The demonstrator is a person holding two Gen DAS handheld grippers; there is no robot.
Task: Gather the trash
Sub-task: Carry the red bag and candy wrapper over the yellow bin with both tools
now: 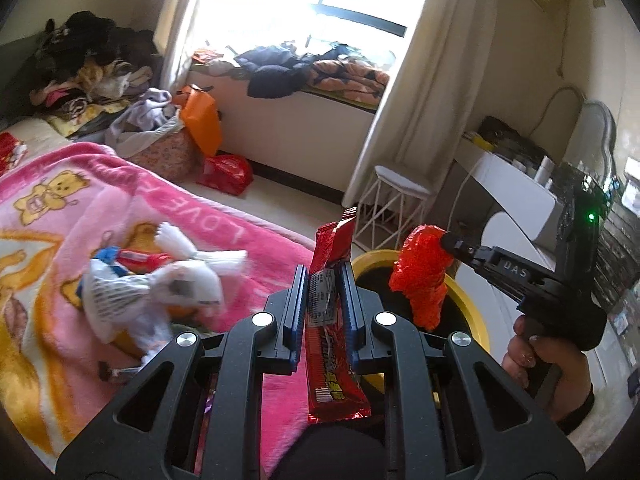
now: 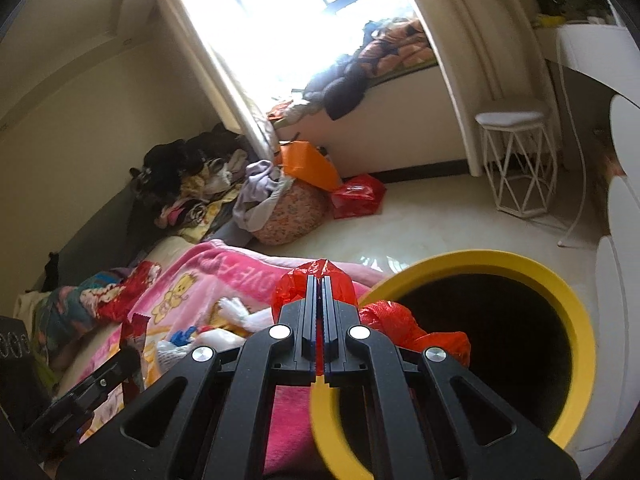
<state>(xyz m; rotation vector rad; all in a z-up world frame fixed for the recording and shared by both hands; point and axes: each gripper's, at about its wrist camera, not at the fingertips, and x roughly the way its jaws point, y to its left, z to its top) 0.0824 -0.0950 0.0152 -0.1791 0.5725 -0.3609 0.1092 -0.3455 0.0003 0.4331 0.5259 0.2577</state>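
Note:
My left gripper [image 1: 322,276] is shut on a long red snack wrapper [image 1: 330,344] that stands upright between its blue pads, just left of the yellow-rimmed bin [image 1: 472,304]. My right gripper [image 2: 322,286] is shut on a crumpled red plastic bag [image 2: 404,324], which hangs over the rim of the yellow bin [image 2: 576,312]. In the left wrist view that red bag [image 1: 420,276] dangles above the bin's dark opening from the right gripper [image 1: 448,240], held by a hand. White crumpled wrappers [image 1: 160,292] lie on the pink blanket [image 1: 120,184].
A white wire stool [image 2: 516,164] stands on the pale floor past the bin. An orange bag [image 2: 304,164], a red bag [image 2: 356,196] and a full floral basket [image 2: 288,212] sit by the window bench. Clothes pile up at the bed's far end [image 1: 92,64]. White furniture [image 1: 516,188] lines the right.

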